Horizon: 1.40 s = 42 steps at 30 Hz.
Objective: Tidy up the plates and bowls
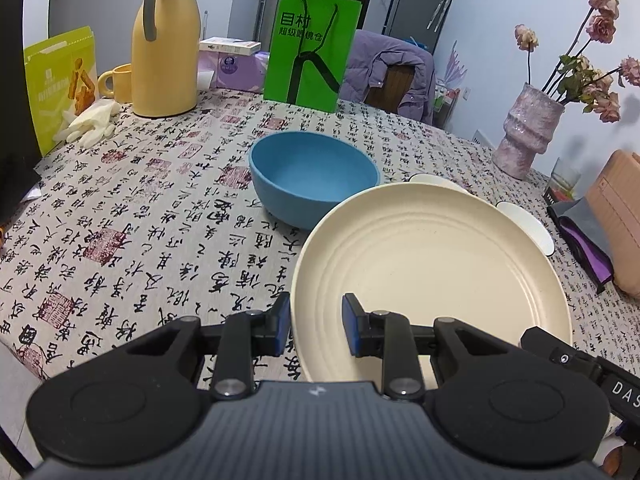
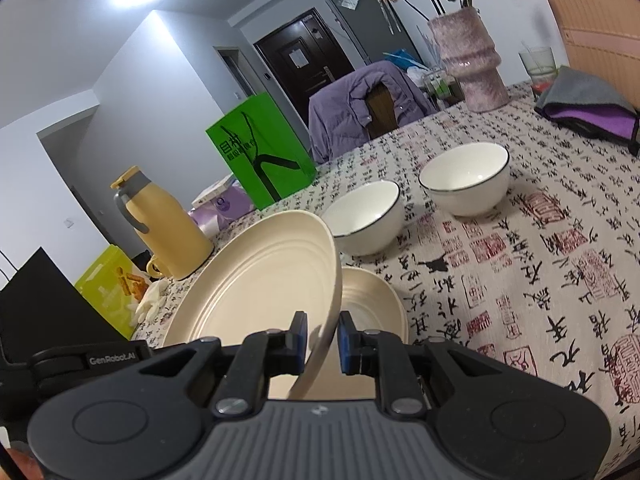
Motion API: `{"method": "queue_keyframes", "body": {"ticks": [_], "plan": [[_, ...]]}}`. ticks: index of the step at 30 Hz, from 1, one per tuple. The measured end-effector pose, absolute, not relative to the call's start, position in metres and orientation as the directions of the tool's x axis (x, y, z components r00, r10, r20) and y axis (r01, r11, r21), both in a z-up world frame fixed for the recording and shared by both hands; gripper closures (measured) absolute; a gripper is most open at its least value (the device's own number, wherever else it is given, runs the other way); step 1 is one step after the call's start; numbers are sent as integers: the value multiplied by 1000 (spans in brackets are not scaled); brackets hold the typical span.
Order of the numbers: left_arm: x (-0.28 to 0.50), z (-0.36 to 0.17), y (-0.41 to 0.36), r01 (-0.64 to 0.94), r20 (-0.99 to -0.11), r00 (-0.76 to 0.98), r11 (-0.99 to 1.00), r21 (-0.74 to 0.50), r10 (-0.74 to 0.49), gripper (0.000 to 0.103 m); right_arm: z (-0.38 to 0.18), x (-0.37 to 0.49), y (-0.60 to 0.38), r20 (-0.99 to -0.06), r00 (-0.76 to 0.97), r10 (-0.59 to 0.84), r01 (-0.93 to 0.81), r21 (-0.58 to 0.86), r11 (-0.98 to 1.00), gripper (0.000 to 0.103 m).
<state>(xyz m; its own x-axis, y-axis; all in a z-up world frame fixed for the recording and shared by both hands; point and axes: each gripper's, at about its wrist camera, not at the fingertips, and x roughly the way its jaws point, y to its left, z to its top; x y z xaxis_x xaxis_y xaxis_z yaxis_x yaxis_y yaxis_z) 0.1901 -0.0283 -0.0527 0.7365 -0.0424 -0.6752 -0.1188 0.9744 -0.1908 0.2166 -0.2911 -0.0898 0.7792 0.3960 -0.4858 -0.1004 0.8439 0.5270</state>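
Note:
A cream ridged plate is held tilted above the table, its rim between the pads of my right gripper, which is shut on it. In the right wrist view the plate stands on edge over a second cream plate that lies flat on the table. My left gripper is open, and the held plate's near edge lies between its fingers without contact. A blue bowl sits beyond the plate. Two white bowls stand side by side further right.
A yellow thermos, a yellow mug, a green bag and white gloves stand at the table's far side. A pink vase with flowers, a glass and a grey-purple cloth are at the right. A chair with a purple jacket stands behind.

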Motion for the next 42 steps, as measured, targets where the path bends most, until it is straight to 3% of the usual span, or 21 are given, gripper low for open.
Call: {"method": "queue_keyframes", "body": {"ticks": [17,42], "plan": [[206,-82,-26,-128,-703,711,975,-181,-37,76,-122,235,-286,-545,740,395,-67,523,849,88],[218,-94,-32,-99,-690,724,987,-130,-18,76,-130,246,-266,-594,746,302,-83,367,927,87]]}}
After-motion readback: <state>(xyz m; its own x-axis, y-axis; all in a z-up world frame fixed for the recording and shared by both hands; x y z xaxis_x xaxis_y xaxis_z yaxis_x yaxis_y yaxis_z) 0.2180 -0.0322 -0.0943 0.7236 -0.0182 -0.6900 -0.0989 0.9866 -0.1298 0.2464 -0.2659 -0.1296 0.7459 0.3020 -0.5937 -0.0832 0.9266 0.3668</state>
